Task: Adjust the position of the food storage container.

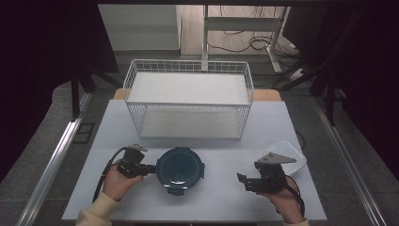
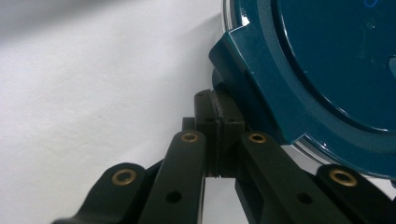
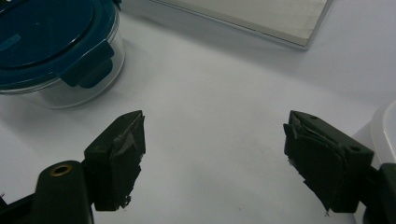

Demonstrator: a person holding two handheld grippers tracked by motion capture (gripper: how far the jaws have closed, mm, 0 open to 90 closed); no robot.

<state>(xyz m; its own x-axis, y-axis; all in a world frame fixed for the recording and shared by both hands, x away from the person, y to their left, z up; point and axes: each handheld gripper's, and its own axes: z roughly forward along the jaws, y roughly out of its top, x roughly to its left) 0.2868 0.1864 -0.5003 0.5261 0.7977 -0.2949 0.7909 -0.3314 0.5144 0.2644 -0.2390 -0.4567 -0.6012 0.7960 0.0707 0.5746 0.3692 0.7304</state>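
Jaws of left gripper [image 2: 218, 135] closed beside container [image 1: 180, 170]; right gripper [image 3: 215, 158] agape.

You are looking at a wire basket [image 1: 188, 99] sitting at the desk's [image 1: 221, 197] far edge, a white lid [image 1: 288, 151] lying right.

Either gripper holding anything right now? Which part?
Left gripper is shut beside the round container's teal lid, by a side latch tab; whether it pinches the tab is unclear. Right gripper is open, holding nothing.
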